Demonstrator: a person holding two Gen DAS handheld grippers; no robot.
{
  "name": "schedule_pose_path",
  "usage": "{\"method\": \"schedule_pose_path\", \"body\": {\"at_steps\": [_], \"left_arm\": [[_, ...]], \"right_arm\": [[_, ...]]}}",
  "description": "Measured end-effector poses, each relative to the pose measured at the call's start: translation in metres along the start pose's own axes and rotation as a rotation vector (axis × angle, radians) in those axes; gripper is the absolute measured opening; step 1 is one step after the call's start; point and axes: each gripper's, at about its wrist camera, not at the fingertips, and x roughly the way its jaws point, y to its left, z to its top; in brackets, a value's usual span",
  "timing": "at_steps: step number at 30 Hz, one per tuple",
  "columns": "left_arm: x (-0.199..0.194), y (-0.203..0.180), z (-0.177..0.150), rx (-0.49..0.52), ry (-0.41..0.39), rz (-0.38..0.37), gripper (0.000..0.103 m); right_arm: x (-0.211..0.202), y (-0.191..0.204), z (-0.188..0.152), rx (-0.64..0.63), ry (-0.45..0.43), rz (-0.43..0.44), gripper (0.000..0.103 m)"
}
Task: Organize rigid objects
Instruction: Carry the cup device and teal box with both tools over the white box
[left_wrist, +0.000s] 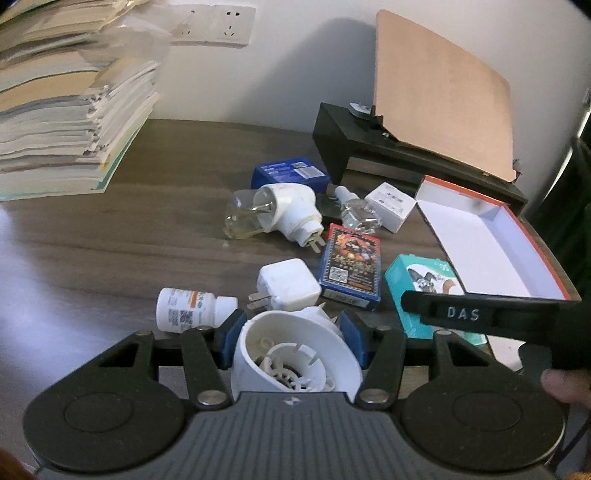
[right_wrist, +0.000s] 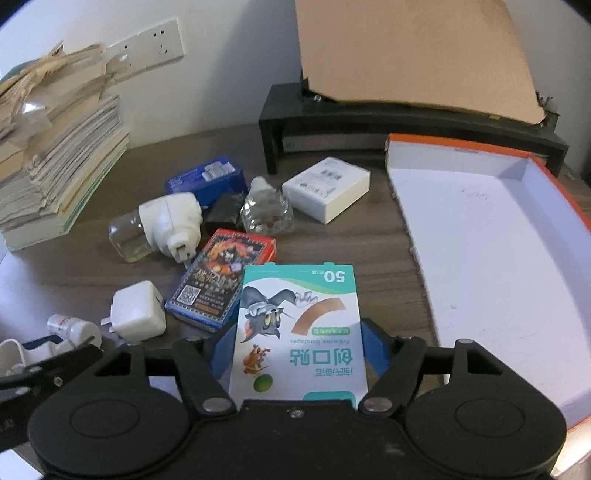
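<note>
Left wrist: left tongs (left_wrist: 291, 334) clamping white plug-in housing (left_wrist: 295, 354) (right tongs (right_wrist: 295, 345) around bandage box (right_wrist: 299, 328))

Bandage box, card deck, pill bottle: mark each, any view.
bandage box (right_wrist: 295, 325), right wrist view, printed top face.
card deck (left_wrist: 351, 267), left wrist view, printed top face.
pill bottle (left_wrist: 184, 308), left wrist view, label on its side.

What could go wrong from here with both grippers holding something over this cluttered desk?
1. The left gripper pinches a round white plug-in shell by its curved sides; it may squirt out.
2. The bandage box sits between the right gripper's fingers, but a firm grip isn't clear; it may tip or slide.
3. The two grippers work close together, so moving toward the open box could knock them together or nudge the card pack.
</note>
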Motion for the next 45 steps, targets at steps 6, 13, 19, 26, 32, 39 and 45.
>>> {"method": "schedule_pose_path", "body": {"at_steps": [6,13,19,26,32,39,45], "left_arm": [[-0.002,-0.017,0.006,0.005,-0.004,-0.035,0.056],[-0.002,-0.052,0.019,0.024,-0.023,-0.082,0.056],[0.005,-0.088,0.029,0.035,-0.033,-0.116,0.056],[0.014,-0.13,0.041,0.044,-0.046,-0.14,0.056],[0.029,-0.163,0.049,0.047,-0.04,-0.15,0.056],[0.047,-0.191,0.057,0.047,-0.034,-0.145,0.056],[0.06,-0.208,0.063,0.036,-0.029,-0.122,0.056]], "right_arm": [[-0.026,-0.018,0.011,0.02,-0.032,-0.014,0.084],[-0.057,-0.049,0.028,0.038,-0.075,-0.054,0.084],[-0.072,-0.085,0.039,0.057,-0.083,-0.079,0.084],[-0.082,-0.126,0.054,0.059,-0.09,-0.104,0.084],[-0.081,-0.161,0.067,0.061,-0.09,-0.104,0.084],[-0.071,-0.193,0.08,0.053,-0.079,-0.094,0.084],[-0.057,-0.212,0.089,0.039,-0.061,-0.073,0.084]]}}
